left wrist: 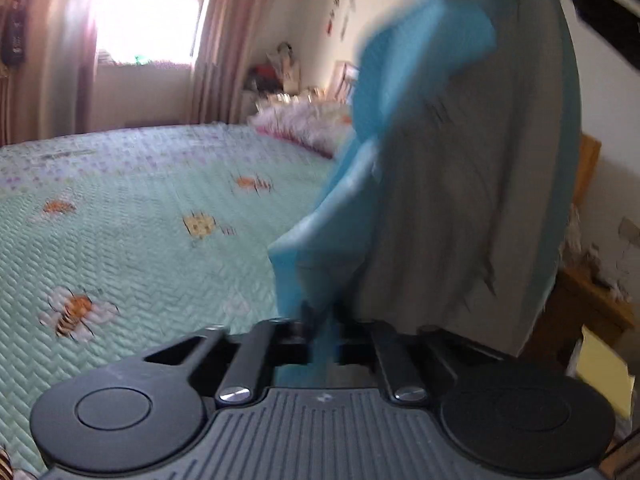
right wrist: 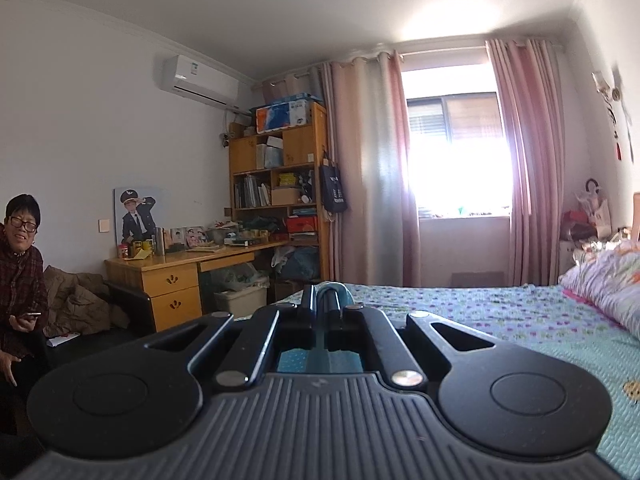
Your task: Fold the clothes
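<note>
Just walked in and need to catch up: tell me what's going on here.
A person is folding clothes over a bed with a handheld gripper in each hand. The left gripper is shut on a blue and grey garment, held up in the air. The right gripper pinches a blue fabric edge. Another person sits by the desk.

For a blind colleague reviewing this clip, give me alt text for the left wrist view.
The left tool is shut on a blue and grey garment, which hangs lifted and motion-blurred above a bed with a mint bee-print quilt. Behind are pink curtains and a bright window.
</note>
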`<state>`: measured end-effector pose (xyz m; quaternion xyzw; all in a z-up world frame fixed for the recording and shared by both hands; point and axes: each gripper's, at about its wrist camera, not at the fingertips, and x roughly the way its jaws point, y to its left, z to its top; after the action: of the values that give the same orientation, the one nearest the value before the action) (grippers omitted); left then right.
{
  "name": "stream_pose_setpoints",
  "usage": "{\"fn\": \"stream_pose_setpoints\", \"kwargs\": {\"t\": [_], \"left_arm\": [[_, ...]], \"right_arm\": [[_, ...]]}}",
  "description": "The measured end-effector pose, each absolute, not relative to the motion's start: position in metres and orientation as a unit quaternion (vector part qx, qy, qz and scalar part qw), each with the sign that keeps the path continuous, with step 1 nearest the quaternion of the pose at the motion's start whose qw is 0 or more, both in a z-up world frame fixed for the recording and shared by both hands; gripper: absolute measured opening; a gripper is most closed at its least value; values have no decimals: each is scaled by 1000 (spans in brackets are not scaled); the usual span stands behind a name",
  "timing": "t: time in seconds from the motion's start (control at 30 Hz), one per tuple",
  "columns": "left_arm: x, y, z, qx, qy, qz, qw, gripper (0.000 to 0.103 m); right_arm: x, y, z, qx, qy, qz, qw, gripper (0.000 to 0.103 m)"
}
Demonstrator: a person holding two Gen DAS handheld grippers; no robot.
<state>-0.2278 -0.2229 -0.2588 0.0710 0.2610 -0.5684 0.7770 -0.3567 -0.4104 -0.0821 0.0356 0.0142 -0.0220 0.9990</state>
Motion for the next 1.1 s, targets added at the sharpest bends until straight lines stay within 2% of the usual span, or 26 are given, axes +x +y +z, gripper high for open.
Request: {"fn": "stream_pose_setpoints", "kwargs": {"t": [0.03,0.23,0.3,0.33,0.37,0.4,0.6,0.63,0.7,0.73,0.77,0.9,1.1], "left_arm": [[-229,-222,-261,67,262,-570,776,1],[-225,-212,-255,34,262,-566,781,2],[-222,-207,-253,26,269,-562,782,38],[-221,-205,-252,15,267,-567,779,72],[-219,-203,-251,2,264,-574,775,94],[-218,-202,-251,-11,262,-581,771,101],[-219,-208,-255,-47,277,-612,739,102],[-219,-211,-258,-48,280,-616,735,99],[-221,-216,-263,-49,285,-623,727,66],[-221,-220,-265,-44,291,-619,728,20],[-221,-221,-268,-39,294,-610,735,7],[-222,-210,-261,-13,261,-570,779,5],[-236,-199,-210,71,171,-508,841,4]], "right_arm": [[-357,-411,-84,38,15,-22,999,4],[-364,-416,-89,50,11,-27,998,4],[-367,-419,-89,57,7,-27,998,4],[-369,-420,-89,59,7,-27,998,4],[-370,-421,-88,60,6,-27,998,4],[-370,-421,-88,60,6,-28,998,4],[-368,-415,-90,58,11,-28,998,4],[-368,-415,-90,58,11,-28,998,4],[-368,-414,-91,59,12,-29,998,4],[-368,-414,-91,59,12,-30,998,4],[-368,-414,-91,59,12,-30,998,4],[-368,-418,-97,61,16,-39,997,4],[-372,-427,-117,54,25,-71,996,4]]}}
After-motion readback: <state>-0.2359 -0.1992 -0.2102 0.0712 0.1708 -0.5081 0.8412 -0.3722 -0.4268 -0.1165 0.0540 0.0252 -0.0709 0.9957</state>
